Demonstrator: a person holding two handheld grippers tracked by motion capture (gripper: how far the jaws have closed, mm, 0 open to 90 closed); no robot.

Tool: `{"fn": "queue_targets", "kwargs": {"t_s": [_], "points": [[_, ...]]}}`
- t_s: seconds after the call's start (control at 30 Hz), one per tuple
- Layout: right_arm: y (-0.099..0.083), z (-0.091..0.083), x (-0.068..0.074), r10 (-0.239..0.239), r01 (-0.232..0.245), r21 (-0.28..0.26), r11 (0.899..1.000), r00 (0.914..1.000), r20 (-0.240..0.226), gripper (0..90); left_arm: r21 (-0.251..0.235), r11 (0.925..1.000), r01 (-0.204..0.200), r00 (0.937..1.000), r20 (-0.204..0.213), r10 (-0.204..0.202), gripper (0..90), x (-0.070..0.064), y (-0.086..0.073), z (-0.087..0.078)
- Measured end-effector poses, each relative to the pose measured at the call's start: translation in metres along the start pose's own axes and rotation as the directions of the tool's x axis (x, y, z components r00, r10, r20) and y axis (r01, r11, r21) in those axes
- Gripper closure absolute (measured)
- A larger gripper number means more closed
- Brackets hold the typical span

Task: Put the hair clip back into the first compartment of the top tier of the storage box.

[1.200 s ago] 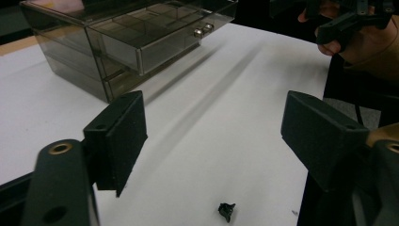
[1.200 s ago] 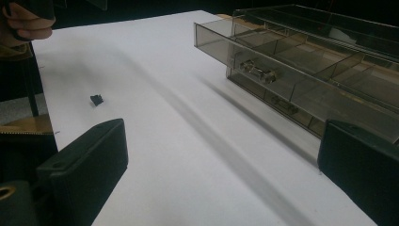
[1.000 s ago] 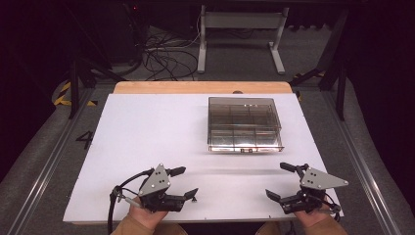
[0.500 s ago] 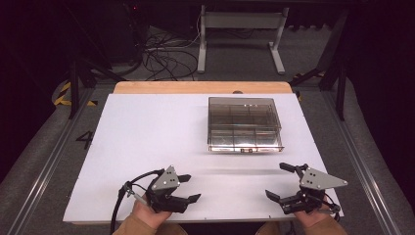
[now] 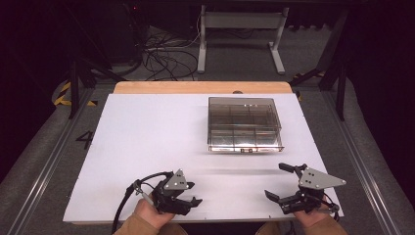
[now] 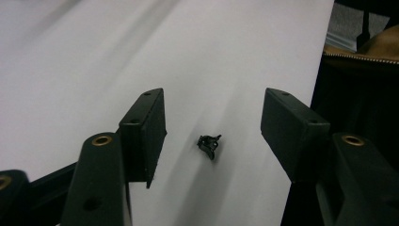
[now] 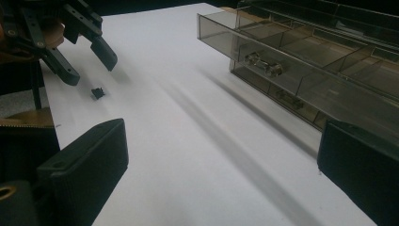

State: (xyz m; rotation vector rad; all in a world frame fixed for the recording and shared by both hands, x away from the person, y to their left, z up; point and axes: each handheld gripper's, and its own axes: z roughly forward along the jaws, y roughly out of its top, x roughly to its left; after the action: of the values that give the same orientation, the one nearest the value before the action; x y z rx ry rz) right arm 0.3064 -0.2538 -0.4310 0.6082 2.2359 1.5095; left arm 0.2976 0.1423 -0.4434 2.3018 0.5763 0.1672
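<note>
a: near the front edge of the white table [image 5: 147, 127], ahead of the left gripper [image 6: 211, 127], lies a small black part [image 6: 208, 145]. where does it sit relative to the fingers [image 6: 143, 127]?

b: between them in the left gripper view, a little closer to the left-hand one, resting on the table and touched by neither. the fingers stand wide apart. in the right gripper view the same part [image 7: 97, 92] lies just below the tips of the left gripper [image 7: 87, 59].

a: and the right gripper [image 5: 286, 183]?

b: it holds nothing, fingers apart, near the front right corner, with the clear compartment box [image 5: 243, 123] beyond it. one front cell holds what looks like a clear, shiny piece [image 7: 263, 65]; its nature is hard to tell.

a: what makes a good pick here, by your judgement?

b: centre the part between the fingers first, since it sits off-centre. lower until the tips nearly meet the table, because the part is low and flat. close slowly, so it is not flicked toward the nearby table edge. its irregular shape may twist under pressure, so check the hold before lifting.

a: which cell is meant for it?

b: that cannot be told.
</note>
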Motion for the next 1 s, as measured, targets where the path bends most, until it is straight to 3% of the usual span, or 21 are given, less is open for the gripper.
{"fn": "queue_targets", "kwargs": {"t_s": [0.37,0.73,0.83,1.0], "points": [[0.000,0.001,0.000,0.003,-0.003,0.007,1.000,1.0000,-0.006,3.0,0.110,0.9935,-0.030,0.9995,-0.002,0.031,57.2,-0.002,0.001,0.009],[-0.001,0.002,0.000,0.000,0.000,0.014,1.000,1.0000,-0.003,3.2,0.161,0.9858,-0.048,0.9978,-0.038,0.055,69.4,-0.004,0.002,0.013],[-0.001,0.002,0.000,-0.001,0.001,0.017,1.000,1.0000,-0.005,3.2,0.164,0.9846,-0.061,0.9963,-0.050,0.070,77.3,-0.005,0.002,0.014],[-0.001,0.002,0.000,-0.003,0.003,0.016,1.000,1.0000,-0.004,3.2,0.169,0.9822,-0.082,0.9941,-0.056,0.093,78.3,-0.007,0.003,0.014]]}}
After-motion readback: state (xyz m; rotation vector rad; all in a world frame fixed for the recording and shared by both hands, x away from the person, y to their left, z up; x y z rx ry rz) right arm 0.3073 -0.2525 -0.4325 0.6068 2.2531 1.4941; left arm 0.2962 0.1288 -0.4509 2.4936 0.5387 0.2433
